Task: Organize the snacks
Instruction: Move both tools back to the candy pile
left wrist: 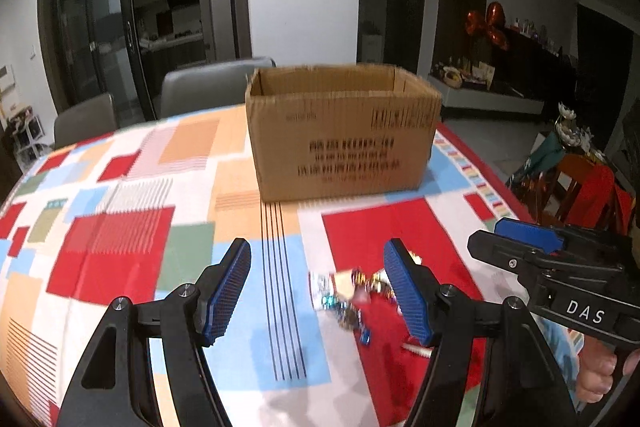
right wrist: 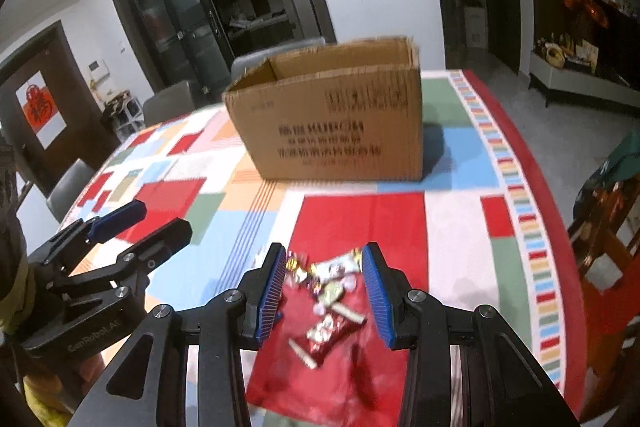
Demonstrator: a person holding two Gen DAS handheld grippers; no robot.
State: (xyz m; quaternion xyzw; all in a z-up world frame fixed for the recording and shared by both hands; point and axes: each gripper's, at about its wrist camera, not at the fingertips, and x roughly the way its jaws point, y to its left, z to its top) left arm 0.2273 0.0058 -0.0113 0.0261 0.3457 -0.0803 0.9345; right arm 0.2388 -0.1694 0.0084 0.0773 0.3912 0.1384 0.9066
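Note:
A pile of small wrapped snacks lies on a red patch of the tablecloth, seen in the left wrist view as a heap of shiny wrappers. Behind it stands an open cardboard box, upright, with printed text on its front. My right gripper hovers over the pile with its blue pads apart and nothing pressed between them. My left gripper stands open just left of the pile, its right finger overlapping the wrappers. Each gripper shows in the other's view: the right gripper, the left gripper.
The table wears a cloth of red, blue, orange and green blocks. Grey chairs stand behind its far edge. At the right is a wooden chair with red cloth. A sideboard stands further back.

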